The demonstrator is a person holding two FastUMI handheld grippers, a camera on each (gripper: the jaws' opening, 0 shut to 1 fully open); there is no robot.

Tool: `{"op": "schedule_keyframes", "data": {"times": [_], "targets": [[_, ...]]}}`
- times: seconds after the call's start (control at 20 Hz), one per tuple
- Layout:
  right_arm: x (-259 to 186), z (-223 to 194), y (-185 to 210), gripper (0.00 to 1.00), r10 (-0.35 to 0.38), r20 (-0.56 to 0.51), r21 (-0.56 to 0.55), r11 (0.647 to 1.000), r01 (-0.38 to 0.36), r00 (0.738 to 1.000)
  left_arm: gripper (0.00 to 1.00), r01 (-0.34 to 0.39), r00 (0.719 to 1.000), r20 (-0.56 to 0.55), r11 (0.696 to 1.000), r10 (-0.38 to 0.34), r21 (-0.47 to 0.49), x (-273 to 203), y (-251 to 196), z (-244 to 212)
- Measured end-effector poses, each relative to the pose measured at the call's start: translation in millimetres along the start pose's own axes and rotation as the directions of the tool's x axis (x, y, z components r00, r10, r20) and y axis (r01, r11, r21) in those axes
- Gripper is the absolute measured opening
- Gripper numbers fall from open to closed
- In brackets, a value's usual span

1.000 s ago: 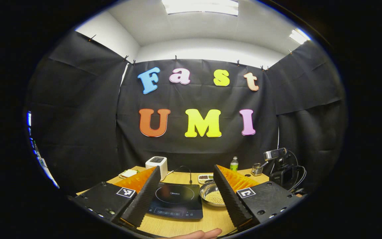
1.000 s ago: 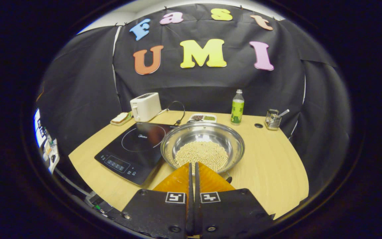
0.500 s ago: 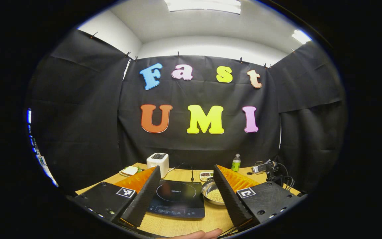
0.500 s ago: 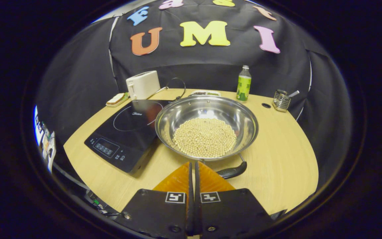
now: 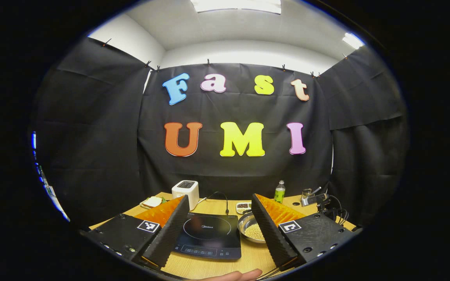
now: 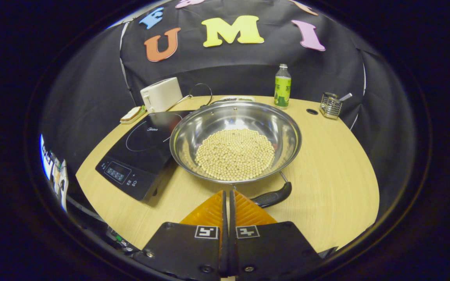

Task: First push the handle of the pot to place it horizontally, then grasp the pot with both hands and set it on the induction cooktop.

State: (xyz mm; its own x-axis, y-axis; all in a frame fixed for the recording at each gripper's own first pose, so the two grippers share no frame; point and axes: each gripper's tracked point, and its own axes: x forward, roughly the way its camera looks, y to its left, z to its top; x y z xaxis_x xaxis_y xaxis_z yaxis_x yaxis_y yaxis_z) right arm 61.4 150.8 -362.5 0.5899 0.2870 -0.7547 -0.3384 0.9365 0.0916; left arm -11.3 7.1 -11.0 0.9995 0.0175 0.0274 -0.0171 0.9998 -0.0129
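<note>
1. Right gripper (image 6: pixel 227 193) low at the near table edge, ribbed orange fingers pressed flat together, nothing between them, tips just short of the pot (image 6: pixel 235 141).
2. Pot sitting mid-table on the pale wood table (image 6: pixel 326 164): round, shiny steel, wide shallow bowl, floor covered in small cream-coloured beans (image 6: pixel 234 153).
3. Black handle (image 6: pixel 272 197) curving off the near rim, lying to the right of the closed tips, close beside them but contact too hard to call.
4. Induction cooktop (image 6: pixel 141 146) immediately left of the pot: flat, glossy black, square-cornered, ring marked on the glass, control strip at its near corner. Pot rim overhanging or touching its right edge, cannot say which.
5. Open wood to the right of the pot, broad and bare out to the curved table edge; narrower strip of wood in front of the cooktop.
6. Along the back edge: white boxy toaster (image 6: pixel 161 94), green-labelled bottle (image 6: pixel 282 85), small wire metal holder (image 6: pixel 329 105), all well apart from the pot.
7. Left gripper (image 5: pixel 219 226) held back and higher, fingers spread wide apart, dark ribbed pads facing inward, orange backs outside, gripping nothing.
8. Between those fingers in the left gripper view: cooktop (image 5: pixel 208 236) centred, pot (image 5: pixel 250 230) partly behind the right-hand finger.
9. A hand (image 5: pixel 233 275) at the bottom rim of that view.
</note>
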Motion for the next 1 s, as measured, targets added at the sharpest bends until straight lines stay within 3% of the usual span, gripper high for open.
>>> {"op": "schedule_keyframes", "data": {"times": [0.05,0.25,0.3,0.45,1.0], "targets": [[0,1,-6,0.01,0.000,0.002,0.007,1.000,0.000,1.000,0.95,0.000,1.000,0.006,1.000,0.000,-0.001,3,-1,2],[-4,10,-39,0.07,-0.042,0.032,0.041,0.998,0.041,0.999,0.95,0.013,1.000,0.019,1.000,-0.013,-0.002,20,-5,6],[-3,9,-45,0.01,-0.046,0.032,0.043,0.998,0.044,0.998,0.95,0.009,1.000,0.021,1.000,-0.008,-0.005,24,-5,6],[-1,13,-63,0.04,-0.062,0.033,0.052,0.997,0.060,0.998,0.95,0.034,0.999,0.001,0.999,-0.034,-0.026,38,-15,-2],[10,29,-102,0.04,-0.116,0.083,0.016,0.993,0.115,0.990,0.95,0.040,0.997,-0.071,0.999,-0.039,0.009,85,-26,-25]]}}
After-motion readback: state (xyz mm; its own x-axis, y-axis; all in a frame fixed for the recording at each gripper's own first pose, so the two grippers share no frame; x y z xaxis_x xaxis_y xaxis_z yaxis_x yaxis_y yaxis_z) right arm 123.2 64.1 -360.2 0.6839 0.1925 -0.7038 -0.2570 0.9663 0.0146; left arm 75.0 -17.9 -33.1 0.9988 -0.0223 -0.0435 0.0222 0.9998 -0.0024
